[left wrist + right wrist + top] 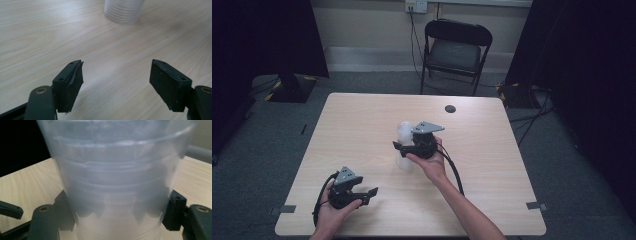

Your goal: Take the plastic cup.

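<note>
The jaws of the right gripper (398, 148) press on both sides of a stack of clear plastic cups (117, 182), which stands upright near the middle of the wooden table (362, 120). The left gripper (373, 192) has its jaws wide apart with nothing between them, low over the table near the front left edge, well apart from the stack. Behind the table stands a black folding chair (455, 50).

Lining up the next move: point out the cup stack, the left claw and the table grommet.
cup stack (117, 182), right gripper view, its clear side wall
left claw (116, 82), left gripper view, midway between its tips
grommet (450, 108), high view, its dark middle
</note>
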The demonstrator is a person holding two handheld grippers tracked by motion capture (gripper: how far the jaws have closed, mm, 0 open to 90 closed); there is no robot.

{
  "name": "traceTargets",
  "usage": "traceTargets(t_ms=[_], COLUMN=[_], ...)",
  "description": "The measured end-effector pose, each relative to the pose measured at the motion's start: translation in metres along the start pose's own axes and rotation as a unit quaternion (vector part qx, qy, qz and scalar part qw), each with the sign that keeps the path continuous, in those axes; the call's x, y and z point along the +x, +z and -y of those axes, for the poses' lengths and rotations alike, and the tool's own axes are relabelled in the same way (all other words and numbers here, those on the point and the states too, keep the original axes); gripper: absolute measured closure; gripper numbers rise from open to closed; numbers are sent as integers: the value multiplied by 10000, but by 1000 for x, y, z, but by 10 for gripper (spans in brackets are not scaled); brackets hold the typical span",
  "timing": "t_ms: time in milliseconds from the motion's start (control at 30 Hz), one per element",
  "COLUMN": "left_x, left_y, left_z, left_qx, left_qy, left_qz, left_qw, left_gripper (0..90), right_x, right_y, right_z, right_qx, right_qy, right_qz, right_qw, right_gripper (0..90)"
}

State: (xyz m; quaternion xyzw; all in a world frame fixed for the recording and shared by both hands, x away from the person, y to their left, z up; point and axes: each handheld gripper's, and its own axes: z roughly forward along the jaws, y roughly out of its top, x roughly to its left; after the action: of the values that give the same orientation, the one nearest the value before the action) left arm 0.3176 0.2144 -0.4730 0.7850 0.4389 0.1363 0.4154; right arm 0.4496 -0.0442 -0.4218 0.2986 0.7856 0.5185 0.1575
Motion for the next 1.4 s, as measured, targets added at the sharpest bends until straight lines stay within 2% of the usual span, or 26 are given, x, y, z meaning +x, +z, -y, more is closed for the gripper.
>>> traceTargets(t_ms=[1067,1400], left_x=[2,2], left_y=[1,1], left_z=[0,0], left_qx=[11,-7], left_qy=[-24,-14], left_qz=[5,-19], left_qw=[10000,10000], left_gripper=[266,266], right_x=[0,1], right_y=[-8,-12], right_z=[-18,-24], right_qx=[-133,-229], right_qy=[79,96], right_qz=[65,-9], right_qw=[9999,9997], right_gripper=[295,304])
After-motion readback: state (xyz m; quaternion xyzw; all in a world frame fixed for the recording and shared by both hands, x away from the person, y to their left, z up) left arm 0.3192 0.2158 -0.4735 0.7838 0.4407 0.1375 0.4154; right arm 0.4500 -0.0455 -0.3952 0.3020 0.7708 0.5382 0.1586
